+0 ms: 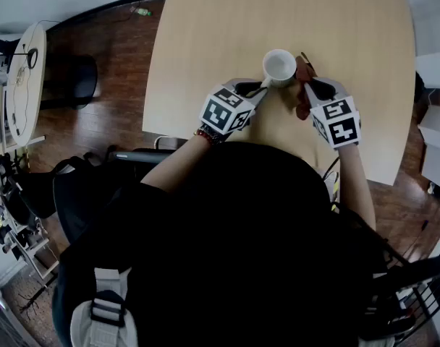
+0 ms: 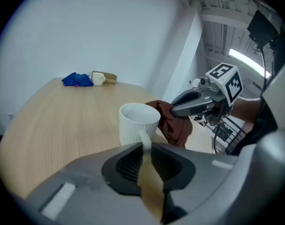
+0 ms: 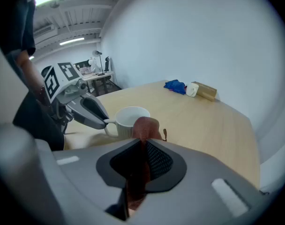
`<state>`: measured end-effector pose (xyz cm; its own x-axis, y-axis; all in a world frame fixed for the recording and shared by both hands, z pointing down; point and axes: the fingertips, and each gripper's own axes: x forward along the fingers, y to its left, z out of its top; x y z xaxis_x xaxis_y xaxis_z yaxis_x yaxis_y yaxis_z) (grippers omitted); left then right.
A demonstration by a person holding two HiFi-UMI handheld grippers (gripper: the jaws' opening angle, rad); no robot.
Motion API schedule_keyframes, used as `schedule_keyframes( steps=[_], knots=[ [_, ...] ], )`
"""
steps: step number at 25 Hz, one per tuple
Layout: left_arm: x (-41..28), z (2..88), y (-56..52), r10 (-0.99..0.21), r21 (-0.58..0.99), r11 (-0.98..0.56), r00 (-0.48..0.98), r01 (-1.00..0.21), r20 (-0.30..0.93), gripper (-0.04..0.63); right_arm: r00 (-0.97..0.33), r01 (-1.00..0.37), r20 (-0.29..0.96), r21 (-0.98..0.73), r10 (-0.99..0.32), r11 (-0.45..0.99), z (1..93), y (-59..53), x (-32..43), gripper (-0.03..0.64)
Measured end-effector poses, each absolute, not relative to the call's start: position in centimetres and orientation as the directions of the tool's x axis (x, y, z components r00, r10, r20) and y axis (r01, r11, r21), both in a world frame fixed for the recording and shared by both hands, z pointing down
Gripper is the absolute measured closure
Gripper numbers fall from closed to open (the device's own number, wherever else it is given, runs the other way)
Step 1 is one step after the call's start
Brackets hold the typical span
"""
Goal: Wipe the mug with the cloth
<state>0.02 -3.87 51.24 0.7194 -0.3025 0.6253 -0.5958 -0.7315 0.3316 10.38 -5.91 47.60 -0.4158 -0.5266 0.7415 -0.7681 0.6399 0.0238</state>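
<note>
A white ribbed mug stands upright near the front edge of the light wooden table. My left gripper is shut on the mug's handle, which sits between its jaws in the left gripper view. My right gripper is shut on a reddish-brown cloth that hangs just right of the mug. In the right gripper view the cloth bunches up out of the jaws and lies against the mug's side. The mug looks empty inside.
At the table's far end lie a blue cloth, a small white cup and a brown box. The table's front edge runs close below both grippers. A black chair and a round side table stand at the left.
</note>
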Motion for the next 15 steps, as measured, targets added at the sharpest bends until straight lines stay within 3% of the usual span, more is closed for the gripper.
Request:
schedule_keyframes(
  steps=[15],
  knots=[
    [-0.3, 50.5, -4.5, -0.316, 0.457, -0.641, 0.755, -0.617, 0.575, 0.534, -0.334, -0.711, 0.811, 0.118, -0.481, 0.693, 51.1, -7.7, 7.3, 0.581]
  ],
)
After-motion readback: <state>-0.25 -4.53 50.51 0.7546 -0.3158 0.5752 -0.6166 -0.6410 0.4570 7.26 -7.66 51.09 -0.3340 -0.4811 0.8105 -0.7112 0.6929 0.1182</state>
